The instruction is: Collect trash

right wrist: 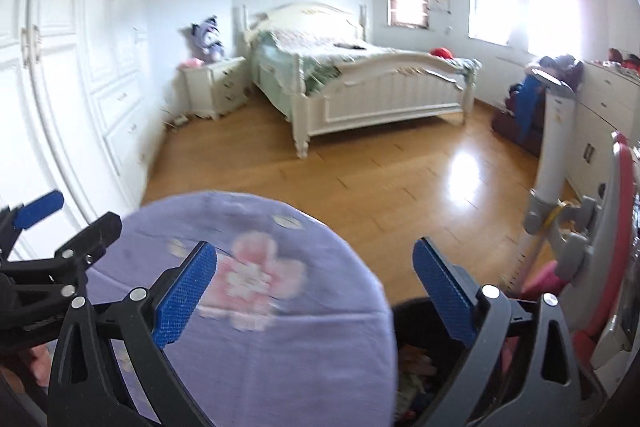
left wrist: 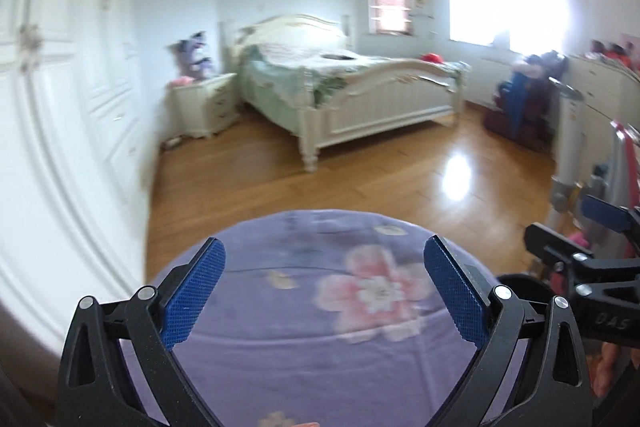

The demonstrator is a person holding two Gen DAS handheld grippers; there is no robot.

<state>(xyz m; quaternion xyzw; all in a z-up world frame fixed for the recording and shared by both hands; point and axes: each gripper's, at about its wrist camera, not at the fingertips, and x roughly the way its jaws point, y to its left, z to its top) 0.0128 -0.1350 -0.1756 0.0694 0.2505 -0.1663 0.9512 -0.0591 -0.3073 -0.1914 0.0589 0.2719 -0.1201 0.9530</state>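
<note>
Left wrist view: left tongs (left wrist: 324, 293) spread wide, empty, above purple floral surface (left wrist: 280, 347).
Right tongs (right wrist: 316, 293): equally wide, empty.
Trash: in dark bin (right wrist: 412, 359), just below right tongs, beside surface.

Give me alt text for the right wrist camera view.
The open right gripper hangs empty over a round purple floral cushion and a dark trash bin. Behind lie a wooden floor, white bed and bright windows.
</note>
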